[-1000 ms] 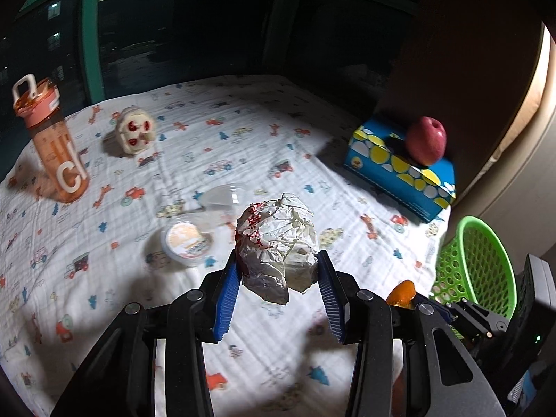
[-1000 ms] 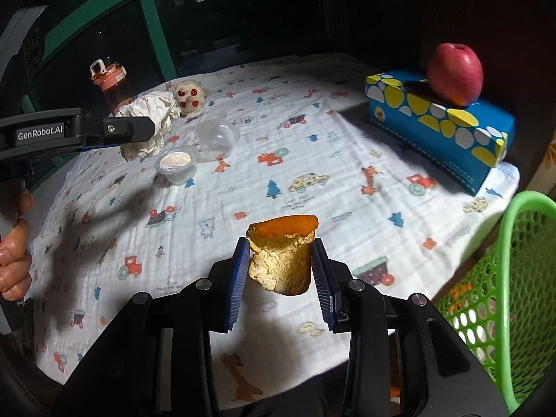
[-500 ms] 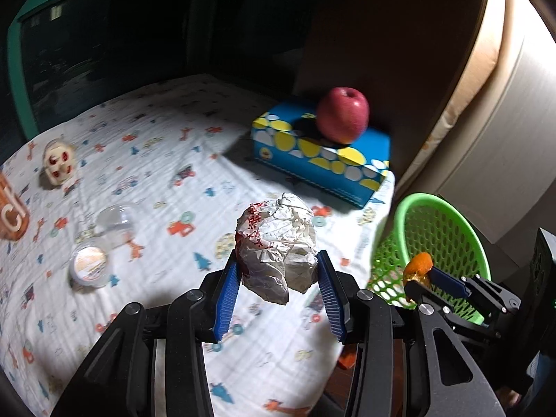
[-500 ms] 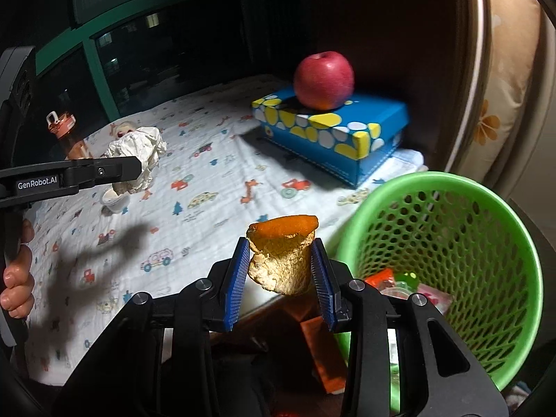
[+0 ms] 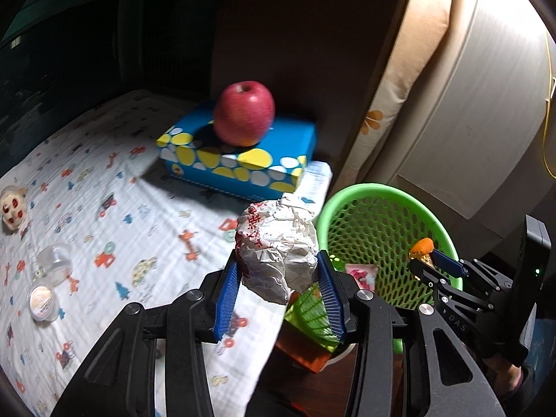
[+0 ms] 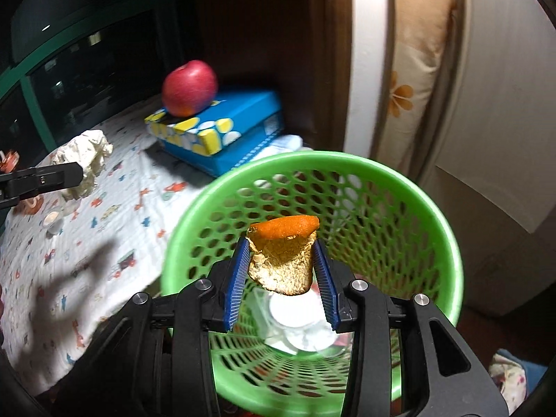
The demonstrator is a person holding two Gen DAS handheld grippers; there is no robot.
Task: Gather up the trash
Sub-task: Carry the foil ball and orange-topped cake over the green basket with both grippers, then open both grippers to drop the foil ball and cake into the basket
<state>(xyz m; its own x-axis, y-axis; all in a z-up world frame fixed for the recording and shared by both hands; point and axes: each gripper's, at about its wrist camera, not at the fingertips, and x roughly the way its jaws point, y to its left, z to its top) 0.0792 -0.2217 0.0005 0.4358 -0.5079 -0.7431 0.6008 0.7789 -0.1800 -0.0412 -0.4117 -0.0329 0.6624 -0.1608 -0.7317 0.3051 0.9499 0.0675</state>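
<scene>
My left gripper is shut on a crumpled white paper wrapper with red print, held above the table's right edge, just left of the green mesh basket. My right gripper is shut on a piece of orange peel and holds it over the basket's mouth. White lids and wrappers lie in the basket's bottom. The right gripper with the peel also shows in the left wrist view. The left gripper with the wrapper also shows in the right wrist view.
A red apple rests on a blue box with yellow dots at the back of the patterned tablecloth. A small lidded cup, a clear dome lid and a skull-like toy lie at the left.
Both grippers have swung right, off the table towards the basket. The right gripper now holds the peel over the basket's mouth. Both grips are unchanged.
</scene>
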